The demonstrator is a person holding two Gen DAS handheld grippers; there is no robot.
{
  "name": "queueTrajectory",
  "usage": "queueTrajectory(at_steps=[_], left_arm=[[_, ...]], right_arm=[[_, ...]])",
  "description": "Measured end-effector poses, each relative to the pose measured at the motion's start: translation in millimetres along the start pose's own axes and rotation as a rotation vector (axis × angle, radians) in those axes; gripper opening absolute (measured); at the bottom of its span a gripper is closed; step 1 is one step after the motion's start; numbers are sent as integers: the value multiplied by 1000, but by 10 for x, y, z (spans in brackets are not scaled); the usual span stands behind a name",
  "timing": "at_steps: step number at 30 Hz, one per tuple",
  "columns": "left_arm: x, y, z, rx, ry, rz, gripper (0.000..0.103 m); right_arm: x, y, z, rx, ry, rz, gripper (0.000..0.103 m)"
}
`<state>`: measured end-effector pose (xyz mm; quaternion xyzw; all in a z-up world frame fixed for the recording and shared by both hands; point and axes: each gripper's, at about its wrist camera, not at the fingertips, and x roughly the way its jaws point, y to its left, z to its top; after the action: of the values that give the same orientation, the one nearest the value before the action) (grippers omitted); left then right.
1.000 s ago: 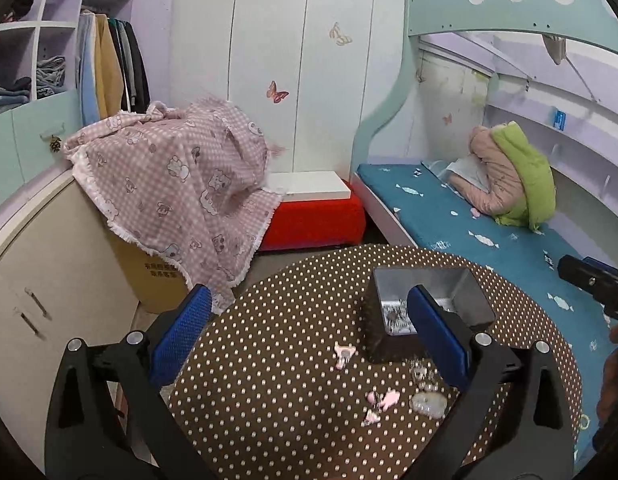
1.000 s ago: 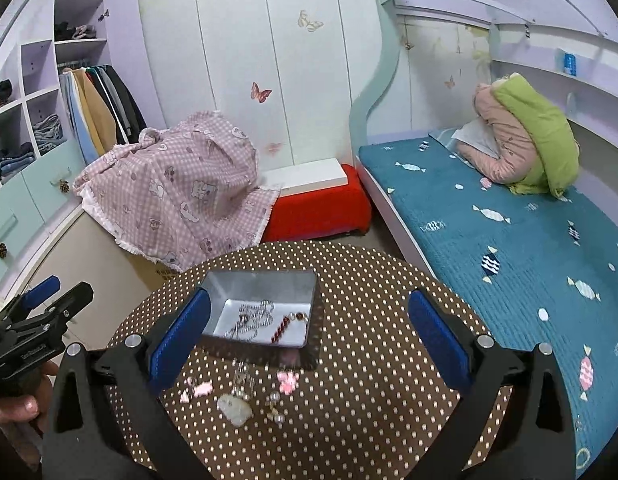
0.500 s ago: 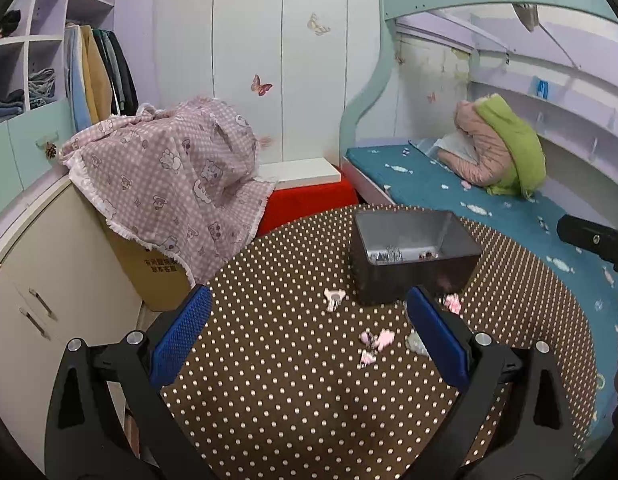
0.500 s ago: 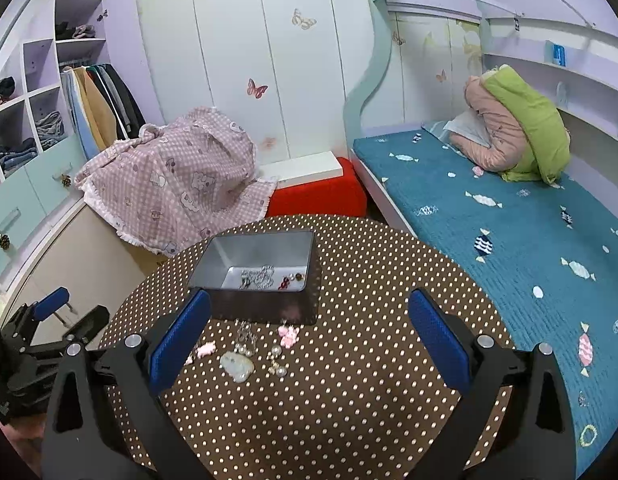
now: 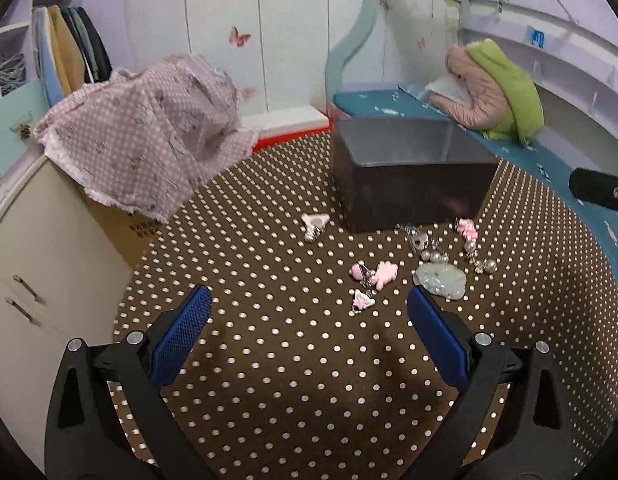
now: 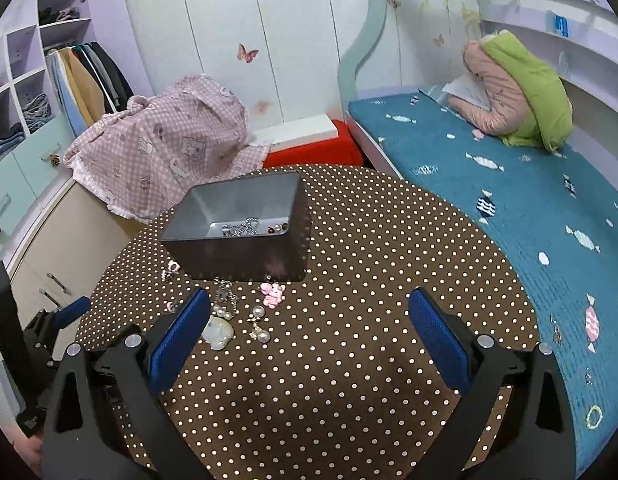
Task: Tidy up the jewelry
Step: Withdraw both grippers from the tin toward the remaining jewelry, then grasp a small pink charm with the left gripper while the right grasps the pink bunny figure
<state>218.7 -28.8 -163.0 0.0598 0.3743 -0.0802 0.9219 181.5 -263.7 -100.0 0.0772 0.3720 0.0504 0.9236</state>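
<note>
A dark grey box (image 5: 409, 184) stands on the round brown polka-dot table (image 5: 269, 360). In the right wrist view the box (image 6: 237, 228) holds a silver chain (image 6: 241, 227) and dark beads. Loose jewelry lies in front of it: pink clips (image 5: 375, 274), a pink clip apart at the left (image 5: 315, 224), pearl earrings (image 5: 433, 255), a pale jade pendant (image 5: 441, 282), a pink bear charm (image 6: 273, 294). My left gripper (image 5: 309, 344) is open and empty, low over the table, just short of the pink clips. My right gripper (image 6: 309, 344) is open and empty, right of the pendant (image 6: 217, 332).
A cabinet (image 5: 37, 264) draped with a pink checked cloth (image 5: 149, 132) stands left of the table. A red bench (image 6: 309, 148) is behind it. A bed with a teal cover (image 6: 509, 208) and a pink-green jacket (image 6: 517, 92) runs along the right.
Both grippers have come down and closer to the table and the jewelry; the box and loose pieces now look larger. Both stay open and empty.
</note>
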Motion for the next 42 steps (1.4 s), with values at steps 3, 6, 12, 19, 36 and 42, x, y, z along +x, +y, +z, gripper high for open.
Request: queueTrajectory(at_steps=[3, 6, 12, 19, 36, 42], left_arm=[[133, -9, -6, -5, 32, -17, 98], [256, -7, 4, -15, 64, -30, 97], [424, 3, 18, -39, 132, -99, 67], [421, -43, 47, -26, 121, -159, 35], [176, 54, 74, -70, 67, -225, 14], [146, 113, 76, -82, 63, -225, 14]], right_arm=[[47, -10, 0, 1, 13, -2, 95], [86, -21, 0, 1, 22, -4, 95], [184, -19, -3, -2, 49, -7, 95], [393, -26, -34, 0, 101, -17, 95], [1046, 291, -25, -108, 199, 8, 51], [1042, 409, -118, -233, 174, -35, 20]])
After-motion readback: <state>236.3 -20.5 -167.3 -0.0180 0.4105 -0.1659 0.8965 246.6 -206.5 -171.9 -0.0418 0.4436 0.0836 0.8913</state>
